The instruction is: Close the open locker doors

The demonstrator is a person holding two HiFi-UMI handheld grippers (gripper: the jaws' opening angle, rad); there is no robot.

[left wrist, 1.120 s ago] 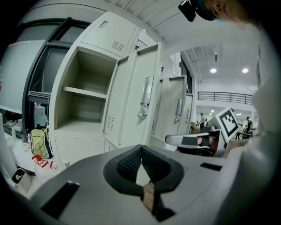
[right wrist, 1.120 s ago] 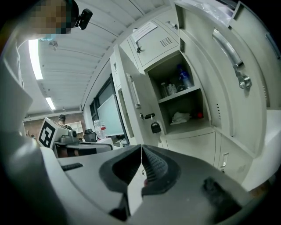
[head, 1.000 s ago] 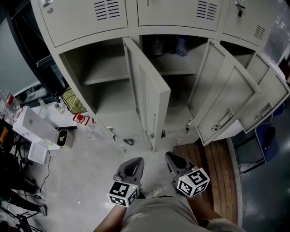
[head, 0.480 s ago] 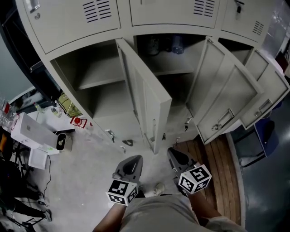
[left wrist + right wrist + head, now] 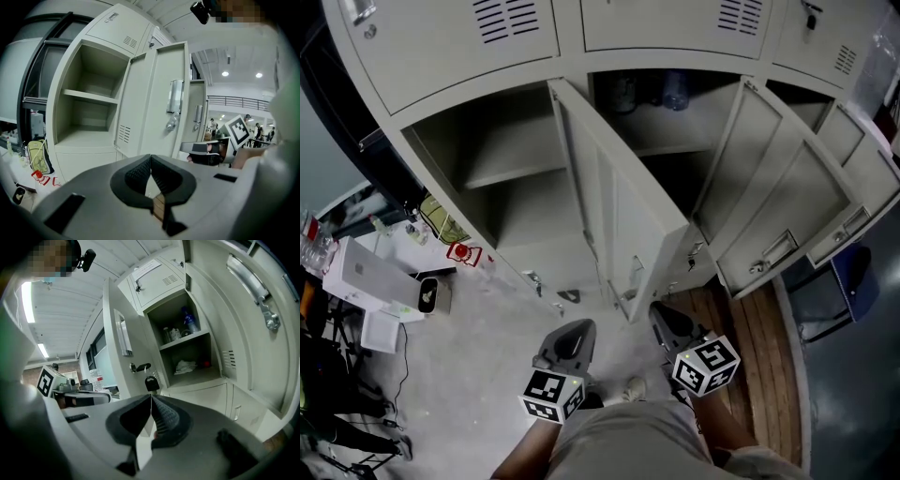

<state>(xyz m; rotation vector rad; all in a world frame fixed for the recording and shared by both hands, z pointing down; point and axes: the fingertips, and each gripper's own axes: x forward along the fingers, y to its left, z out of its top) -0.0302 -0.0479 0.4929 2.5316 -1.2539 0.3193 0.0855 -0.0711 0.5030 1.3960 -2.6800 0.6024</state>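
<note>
The beige lockers (image 5: 478, 37) have three lower doors standing open. The left compartment (image 5: 502, 187) is empty, and its door (image 5: 623, 225) juts toward me; its handle (image 5: 174, 96) shows in the left gripper view. The middle compartment (image 5: 187, 350) holds bottles and a cloth, and its door (image 5: 773, 202) swings out to the right. A third door (image 5: 867, 202) is open at the far right. A key (image 5: 151, 383) hangs from the lock of the door at the left of the right gripper view. My left gripper (image 5: 574, 328) (image 5: 150, 157) and right gripper (image 5: 662, 315) (image 5: 151, 397) are both shut on nothing, just short of the jutting door's lower edge.
White boxes (image 5: 370, 277), a bag (image 5: 441, 216) and a red item (image 5: 464, 251) lie on the floor at the left. Wooden boards (image 5: 741, 347) cover the floor at the right, beside a blue chair (image 5: 853, 277). My shoe (image 5: 633, 389) is between the grippers.
The view has shifted a little and the jutting door now looks nearer and wider, its lower corner closer to my right gripper. Both grippers stay shut in the same place.
</note>
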